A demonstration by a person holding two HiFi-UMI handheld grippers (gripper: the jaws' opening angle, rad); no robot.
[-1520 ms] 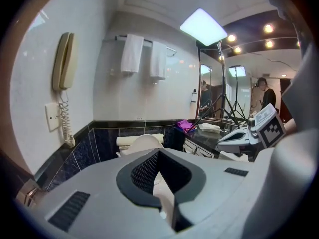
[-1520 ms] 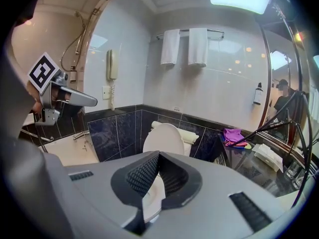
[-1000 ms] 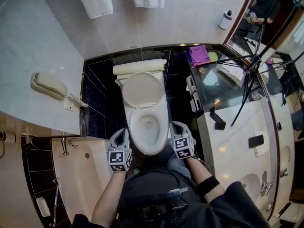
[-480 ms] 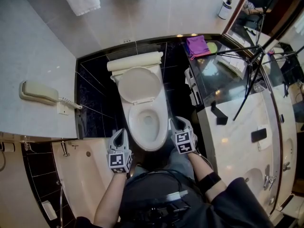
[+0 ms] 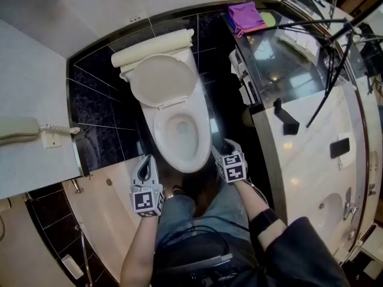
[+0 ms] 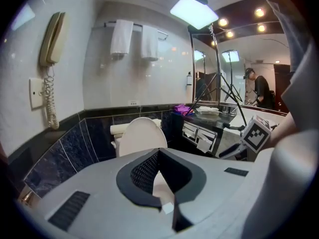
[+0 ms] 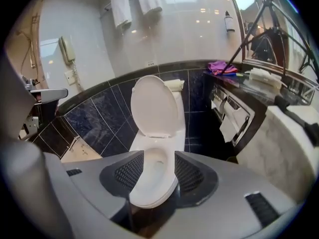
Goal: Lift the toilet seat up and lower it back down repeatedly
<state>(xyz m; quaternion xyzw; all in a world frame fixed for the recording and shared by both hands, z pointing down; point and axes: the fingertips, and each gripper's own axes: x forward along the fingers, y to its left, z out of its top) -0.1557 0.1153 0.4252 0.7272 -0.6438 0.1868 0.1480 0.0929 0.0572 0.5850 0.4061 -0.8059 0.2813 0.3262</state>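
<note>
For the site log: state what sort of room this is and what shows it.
A bathroom, probably a hotel's: a toilet with its lid raised, white towels hanging on a rail, a wall telephone and a marble vanity counter.

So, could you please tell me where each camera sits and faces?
Head view: on the person's head, looking steeply down at the toilet; forearms, left hand-held gripper and right hand-held gripper show.
Left gripper view: on the left hand-held gripper, facing the raised lid past shut jaws.
Right gripper view: on the right hand-held gripper, tilted down at the bowl; jaws just opening, empty.
Both gripper views share the lid and purple cloth.
</note>
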